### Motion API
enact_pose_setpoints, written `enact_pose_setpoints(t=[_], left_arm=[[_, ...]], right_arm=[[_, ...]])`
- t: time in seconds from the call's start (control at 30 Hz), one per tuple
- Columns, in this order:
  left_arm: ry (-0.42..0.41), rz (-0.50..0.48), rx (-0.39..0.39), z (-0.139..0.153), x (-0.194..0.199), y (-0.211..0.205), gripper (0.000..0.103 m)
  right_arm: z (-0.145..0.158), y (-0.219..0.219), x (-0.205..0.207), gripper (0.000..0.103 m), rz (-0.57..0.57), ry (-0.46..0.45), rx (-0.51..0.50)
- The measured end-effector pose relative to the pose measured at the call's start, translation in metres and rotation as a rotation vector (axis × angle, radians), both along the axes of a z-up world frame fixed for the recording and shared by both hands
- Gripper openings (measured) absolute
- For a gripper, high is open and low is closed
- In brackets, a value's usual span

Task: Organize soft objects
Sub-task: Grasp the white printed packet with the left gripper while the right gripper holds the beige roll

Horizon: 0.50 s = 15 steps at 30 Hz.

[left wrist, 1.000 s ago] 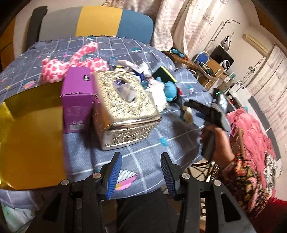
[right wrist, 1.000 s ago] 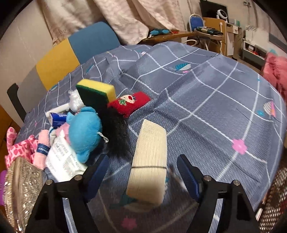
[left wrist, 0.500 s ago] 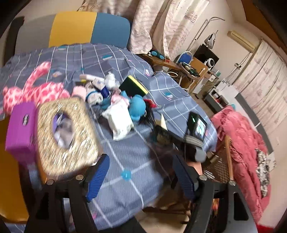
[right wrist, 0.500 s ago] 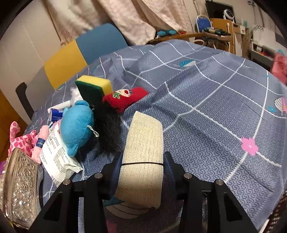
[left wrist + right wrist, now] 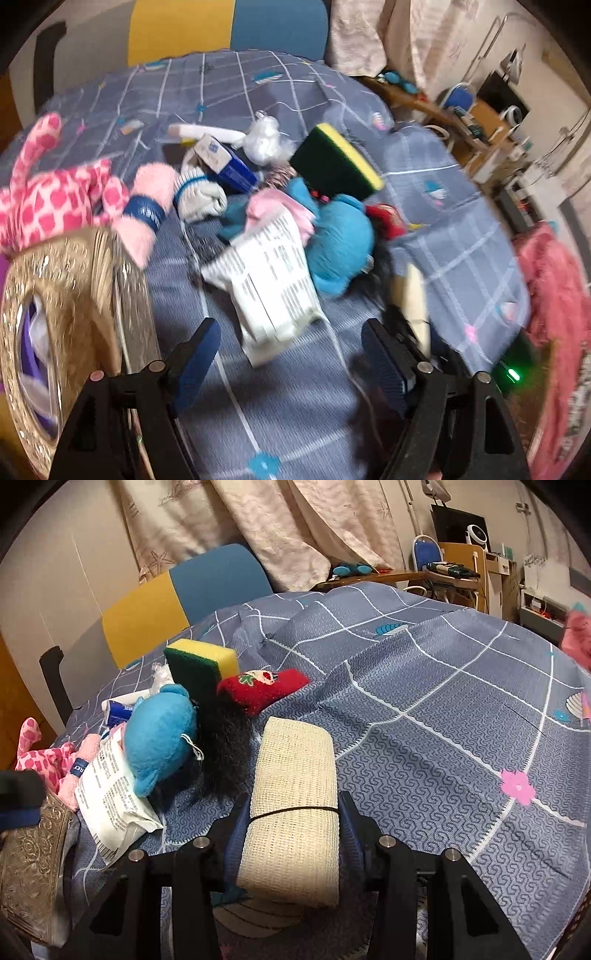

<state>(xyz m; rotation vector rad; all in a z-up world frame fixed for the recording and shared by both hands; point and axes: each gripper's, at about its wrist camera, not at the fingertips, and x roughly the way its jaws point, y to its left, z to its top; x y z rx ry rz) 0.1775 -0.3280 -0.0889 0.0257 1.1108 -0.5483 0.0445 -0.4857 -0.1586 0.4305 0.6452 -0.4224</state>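
Observation:
My right gripper point(image 5: 293, 805) is shut on a cream woven roll point(image 5: 295, 812), pads pressing both its sides low over the blue checked tablecloth point(image 5: 424, 709). Left of the roll lies a pile: a blue plush point(image 5: 159, 738), a black furry piece point(image 5: 225, 753), a red sock point(image 5: 262, 688) and a green-and-yellow sponge point(image 5: 201, 661). My left gripper point(image 5: 290, 332) hangs over the cloth with its jaws opening wide and nothing between them. Just beyond its tips lies a white printed packet point(image 5: 273, 288). The blue plush point(image 5: 340, 240) and sponge point(image 5: 336, 162) lie farther back.
A gold tissue box point(image 5: 62, 295) stands close on the left. Beyond it lie a pink spotted plush point(image 5: 48, 206) and a fluffy pink sock with a blue band point(image 5: 147, 210). A yellow-and-blue chair point(image 5: 177, 594) stands behind the table, and a pink blanket point(image 5: 554, 295) lies off its right edge.
The left gripper swept right from the tissue box toward the pile and its jaws spread wide. The right gripper's jaws closed onto the cream roll and sank slightly.

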Motion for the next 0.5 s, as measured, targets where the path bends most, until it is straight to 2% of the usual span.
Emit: enact_pose_setpoints(t=[0.1,0.23,0.37,0.47,0.5], left_arm=[[-0.016,0.03,0.075,-0.011,0.011,-0.015,0.082],[-0.028,0.057,0.127,-0.023,0.021,-0.028,0.082],[-0.048,0.05,0.241,-0.045,0.028,-0.044,0.081],[-0.041,0.058,0.252,-0.06,0.037,-0.047,0.069],[-0.047,0.067,0.254,-0.062,0.039,-0.045,0.068]], right_arm=[[-0.001,-0.002,0.001,0.047,0.0,-0.008,0.005],[-0.002,-0.003,0.001,0.047,-0.002,-0.011,0.005],[-0.002,-0.003,0.001,0.047,-0.001,-0.015,0.008],[-0.002,-0.003,0.0,0.047,-0.002,-0.02,0.011],[-0.002,-0.003,0.0,0.047,-0.002,-0.021,0.011]])
